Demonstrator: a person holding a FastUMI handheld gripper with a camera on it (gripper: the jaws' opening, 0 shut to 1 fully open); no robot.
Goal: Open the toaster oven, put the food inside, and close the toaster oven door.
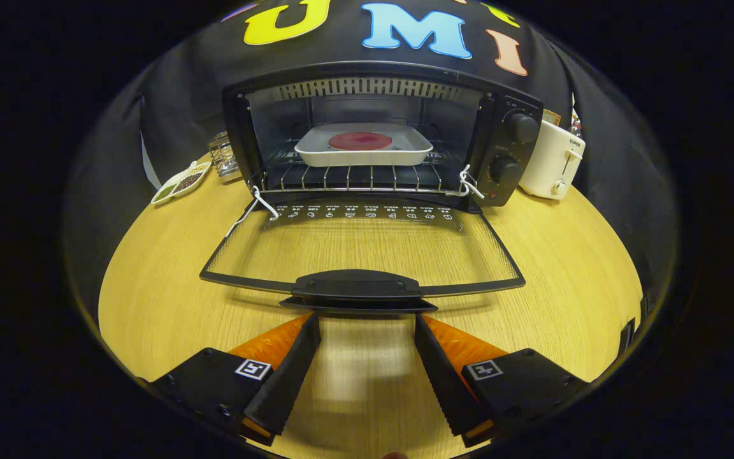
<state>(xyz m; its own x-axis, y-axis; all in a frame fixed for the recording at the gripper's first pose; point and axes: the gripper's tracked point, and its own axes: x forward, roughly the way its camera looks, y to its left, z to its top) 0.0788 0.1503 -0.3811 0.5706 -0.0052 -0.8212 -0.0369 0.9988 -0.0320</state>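
A black toaster oven stands at the back of the wooden table, its glass door folded down flat toward me. Inside, on the wire rack, sits a white square tray holding a round red piece of food. The door's black handle lies just ahead of my fingertips. My gripper is open, its two fingers spread wide with only bare tabletop between them, tips just short of the handle and slightly below it.
A white toaster stands right of the oven. Left of the oven are a small wire holder and a white divided dish of spices. Two black knobs sit on the oven's right panel. The table extends on both sides of the door.
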